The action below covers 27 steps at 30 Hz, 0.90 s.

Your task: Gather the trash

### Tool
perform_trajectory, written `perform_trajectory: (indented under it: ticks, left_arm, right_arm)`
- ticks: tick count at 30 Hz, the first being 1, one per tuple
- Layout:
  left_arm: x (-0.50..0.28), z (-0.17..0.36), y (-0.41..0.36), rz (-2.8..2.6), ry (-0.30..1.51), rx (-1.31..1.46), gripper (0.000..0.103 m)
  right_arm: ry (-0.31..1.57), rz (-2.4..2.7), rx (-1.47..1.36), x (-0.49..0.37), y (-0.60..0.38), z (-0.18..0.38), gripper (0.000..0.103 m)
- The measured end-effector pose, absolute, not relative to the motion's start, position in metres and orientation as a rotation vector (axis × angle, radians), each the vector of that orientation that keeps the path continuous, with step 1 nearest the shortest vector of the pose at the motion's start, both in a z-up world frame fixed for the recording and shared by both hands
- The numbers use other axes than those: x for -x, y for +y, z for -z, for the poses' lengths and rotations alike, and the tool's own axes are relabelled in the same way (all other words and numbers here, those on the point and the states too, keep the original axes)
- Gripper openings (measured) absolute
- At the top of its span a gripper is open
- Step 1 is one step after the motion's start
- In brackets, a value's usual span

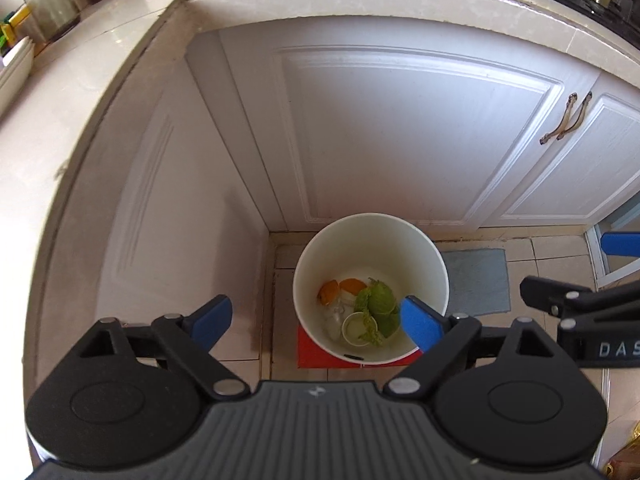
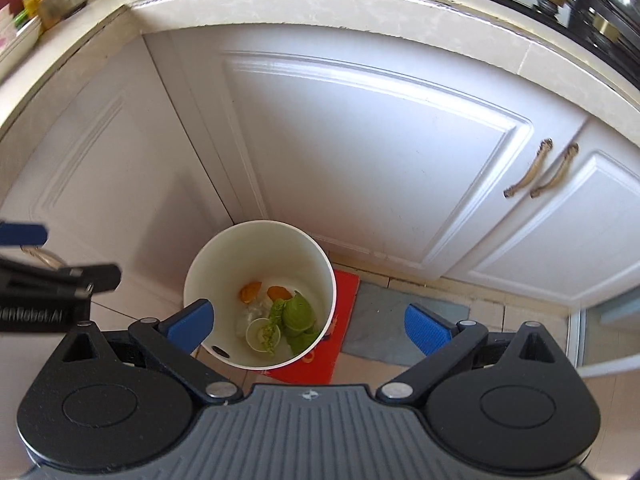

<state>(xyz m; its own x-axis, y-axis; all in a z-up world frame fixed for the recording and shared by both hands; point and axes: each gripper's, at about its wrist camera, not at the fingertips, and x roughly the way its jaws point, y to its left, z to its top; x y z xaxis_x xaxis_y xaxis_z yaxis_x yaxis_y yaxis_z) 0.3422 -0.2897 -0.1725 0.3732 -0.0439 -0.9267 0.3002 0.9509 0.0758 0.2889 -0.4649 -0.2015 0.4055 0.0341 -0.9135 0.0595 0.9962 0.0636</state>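
A kitchen corner: tiled floor below white cabinet doors, with the surface running above them. Nearest, both tools hover over the white bin — the left gripper with jaws spread wide and nothing between them, the right gripper equally wide and empty. Down inside the bin lie the trash: green leafy scraps, orange peel and a small paper cup. The bin stands on a red mat, tight against the cabinet corner. Judging by this, a drop looks done — whether more waste remains on the surface beyond cannot be told.
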Motion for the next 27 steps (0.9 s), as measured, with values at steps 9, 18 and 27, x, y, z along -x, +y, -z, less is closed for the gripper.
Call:
perform_trajectory:
  ticks: [9, 18, 27]
  left_arm:
    - [-0.335, 0.157, -0.276, 0.188, 1.179, -0.223, 0.093]
    - [-0.333, 0.156, -0.274, 0.181, 1.186, -0.211, 0.093]
    - [-0.333, 0.155, -0.273, 0.171, 1.190, -0.208, 0.093]
  right_arm:
    - [1.149, 0.021, -0.101, -0.288, -0.452, 0.189, 0.103]
    - [1.149, 0.012, -0.094, -0.285, -0.445, 0.186, 0.103]
    - [1.149, 0.000, -0.093, -0.285, -0.441, 0.185, 0.103]
